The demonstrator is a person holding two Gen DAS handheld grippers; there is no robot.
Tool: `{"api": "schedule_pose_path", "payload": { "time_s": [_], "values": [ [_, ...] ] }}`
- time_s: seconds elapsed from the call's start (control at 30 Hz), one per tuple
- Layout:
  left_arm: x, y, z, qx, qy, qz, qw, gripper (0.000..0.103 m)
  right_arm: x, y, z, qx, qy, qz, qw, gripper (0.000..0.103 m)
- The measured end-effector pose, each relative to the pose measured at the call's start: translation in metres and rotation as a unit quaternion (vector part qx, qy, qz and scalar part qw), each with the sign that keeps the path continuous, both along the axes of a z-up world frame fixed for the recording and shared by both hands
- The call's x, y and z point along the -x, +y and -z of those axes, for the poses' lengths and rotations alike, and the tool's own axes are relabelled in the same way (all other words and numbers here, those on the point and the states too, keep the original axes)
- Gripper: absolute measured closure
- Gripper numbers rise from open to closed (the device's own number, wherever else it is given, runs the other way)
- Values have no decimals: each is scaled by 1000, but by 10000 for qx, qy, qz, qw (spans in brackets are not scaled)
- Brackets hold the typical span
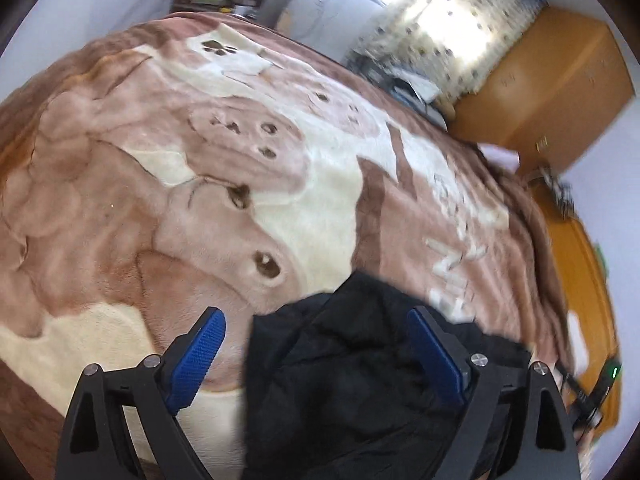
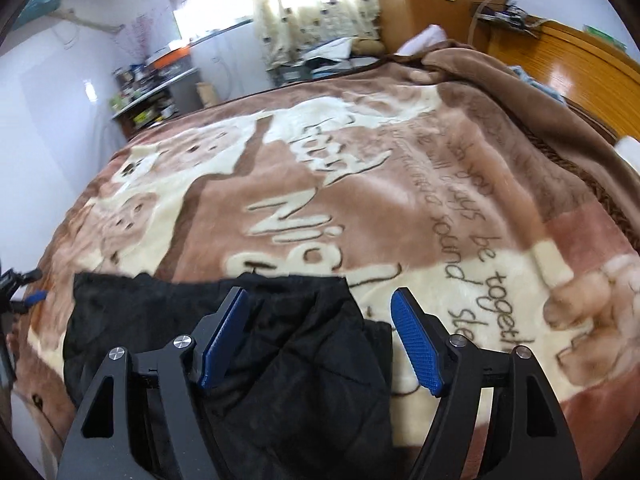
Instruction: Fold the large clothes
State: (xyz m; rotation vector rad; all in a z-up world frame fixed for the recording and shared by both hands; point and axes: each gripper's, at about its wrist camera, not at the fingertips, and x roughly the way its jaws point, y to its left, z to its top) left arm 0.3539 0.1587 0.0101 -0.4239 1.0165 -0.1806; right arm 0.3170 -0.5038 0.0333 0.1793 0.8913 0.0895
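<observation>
A black quilted garment (image 1: 360, 376) lies bunched on a brown and cream plush blanket (image 1: 160, 200). In the left wrist view my left gripper (image 1: 316, 320) stands open above the garment's left edge; its blue pads (image 1: 198, 356) touch no cloth. In the right wrist view the same black garment (image 2: 288, 360) lies folded over near the blanket's (image 2: 400, 208) near edge. My right gripper (image 2: 320, 304) is open over the garment's right edge, with its pads (image 2: 418, 344) apart from the fabric. The other gripper's blue tip (image 2: 34, 298) shows at the far left.
The blanket covers a bed with a wooden headboard (image 2: 580, 64) on the right. A wooden wardrobe (image 1: 540, 92) and a curtained window (image 2: 312, 4) stand beyond the bed. Cluttered shelves (image 2: 152, 92) line the far wall.
</observation>
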Motion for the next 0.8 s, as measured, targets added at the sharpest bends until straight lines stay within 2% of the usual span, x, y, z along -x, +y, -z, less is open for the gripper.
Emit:
{"api": "schedule_pose_path", "payload": {
  "time_s": [0.07,0.17,0.3,0.4,0.47,0.5,0.53,0.57,0.6,0.63,0.67,0.73,0.8],
  "values": [
    [-1,-7,17,-102,219,361,9991,10,-3,-1,19,89,330,-197,9992,29],
    [-3,-23,42,-306,454,706,9960,10,-8,-4,44,135,546,-353,9978,29],
    [-12,-43,61,-267,583,893,9939,10,-19,-8,66,-177,681,-409,9967,29],
    [-24,-64,70,-411,709,1159,9899,10,-32,-5,76,-274,719,-572,9954,29],
    [-28,-72,71,-510,666,1107,9903,10,-41,-8,83,-609,930,-461,9927,30],
    [-28,-77,71,-578,660,1099,9901,10,-43,-12,85,-796,933,-339,9919,33],
    [-27,-79,71,-653,651,1080,9899,14,-42,-13,84,-922,911,-302,9911,51],
    [-26,-82,71,-757,623,1084,9893,23,-40,-14,83,-917,878,-211,9917,67],
    [-24,-84,70,-888,593,1102,9881,30,-38,-14,82,-877,845,-177,9924,70],
    [-22,-84,69,-929,549,1115,9879,39,-35,-12,80,-838,811,-229,9929,79],
    [-20,-84,66,-978,503,1110,9877,46,-31,-9,76,-742,736,-332,9940,85],
    [-14,-83,58,-1124,352,1088,9871,56,-24,-3,66,-399,577,-406,9967,88],
    [-9,-82,50,-1226,215,1033,9868,61,-13,-4,50,-264,197,-272,9991,89]
  ]
}}
